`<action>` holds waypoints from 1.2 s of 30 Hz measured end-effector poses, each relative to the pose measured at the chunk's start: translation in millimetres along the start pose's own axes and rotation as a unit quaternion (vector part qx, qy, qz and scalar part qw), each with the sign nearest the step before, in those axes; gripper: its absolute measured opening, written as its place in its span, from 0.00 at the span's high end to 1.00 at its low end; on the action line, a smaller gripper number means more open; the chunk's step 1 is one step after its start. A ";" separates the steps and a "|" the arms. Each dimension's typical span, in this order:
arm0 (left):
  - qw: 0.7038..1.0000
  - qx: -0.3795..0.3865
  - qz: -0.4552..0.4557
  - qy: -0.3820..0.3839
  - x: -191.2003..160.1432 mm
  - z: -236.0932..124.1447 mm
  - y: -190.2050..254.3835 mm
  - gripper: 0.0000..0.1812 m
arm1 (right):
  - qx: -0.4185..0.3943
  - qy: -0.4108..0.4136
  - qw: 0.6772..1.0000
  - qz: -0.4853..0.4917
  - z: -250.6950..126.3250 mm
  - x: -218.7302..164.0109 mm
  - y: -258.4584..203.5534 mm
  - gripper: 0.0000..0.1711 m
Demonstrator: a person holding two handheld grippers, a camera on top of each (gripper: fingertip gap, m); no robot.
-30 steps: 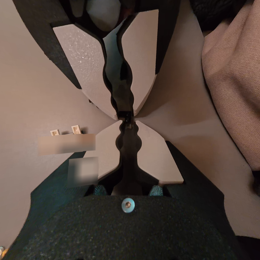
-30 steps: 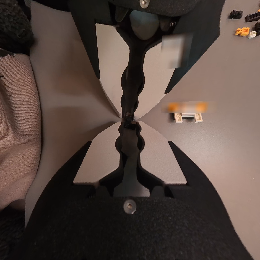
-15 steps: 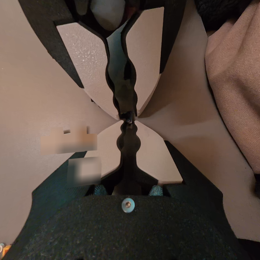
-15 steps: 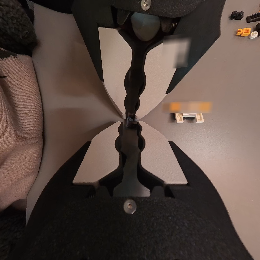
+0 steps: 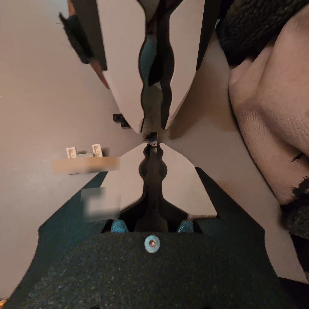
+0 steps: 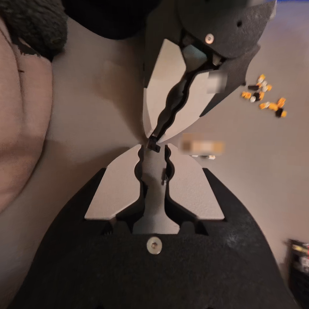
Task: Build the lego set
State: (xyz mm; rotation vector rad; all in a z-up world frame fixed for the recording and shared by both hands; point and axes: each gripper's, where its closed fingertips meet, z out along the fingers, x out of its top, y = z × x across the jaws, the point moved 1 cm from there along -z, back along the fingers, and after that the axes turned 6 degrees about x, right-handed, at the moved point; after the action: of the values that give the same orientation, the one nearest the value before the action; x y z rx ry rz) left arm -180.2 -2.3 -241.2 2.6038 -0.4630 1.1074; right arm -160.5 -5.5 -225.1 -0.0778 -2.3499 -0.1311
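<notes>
In the left wrist view a small piece (image 5: pixel 152 140) is seen at frame centre between two opposed grippers, with a partial assembly (image 5: pixel 84 152) on the table (image 5: pixel 33 100) at middle left and two small bricks (image 5: pixel 120 120) lying above it, nearer centre.

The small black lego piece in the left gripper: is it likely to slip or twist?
Probably stiff and light: the small black piece is tiny, hard-looking plastic. It may well twist, since the left gripper pinches only one end.
</notes>
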 end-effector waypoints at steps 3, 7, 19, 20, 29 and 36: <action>0.999 -0.026 -0.028 0.033 4.8 -10.7 -1.1 0.96 | -0.023 0.039 0.997 -0.065 -5.0 11.1 -0.5 0.86; 0.995 -0.055 -0.048 0.064 10.9 -19.7 0.6 0.96 | -0.063 0.056 0.991 -0.106 -5.7 21.2 3.9 0.86; 0.975 -0.113 -0.140 0.127 29.1 -34.3 -0.7 0.96 | -0.108 0.074 0.983 -0.129 -11.3 33.4 8.9 0.94; 0.971 -0.125 -0.158 0.133 31.0 -35.6 -0.6 0.96 | -0.104 0.079 0.984 -0.122 -12.9 34.5 8.9 0.94; 0.938 -0.178 -0.241 0.173 42.7 -43.9 -2.3 0.96 | -0.059 0.141 0.988 -0.023 -24.3 41.2 12.7 0.95; 0.970 -0.048 -0.122 0.205 55.2 -58.9 -10.1 0.90 | -0.021 0.205 0.977 0.059 -37.5 41.6 20.7 0.95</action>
State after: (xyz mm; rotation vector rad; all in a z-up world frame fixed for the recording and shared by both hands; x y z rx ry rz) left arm -178.0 18.5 -162.6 2.1921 -0.0968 1.4425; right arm -161.4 11.4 -167.8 -0.1915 -1.9249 -0.1242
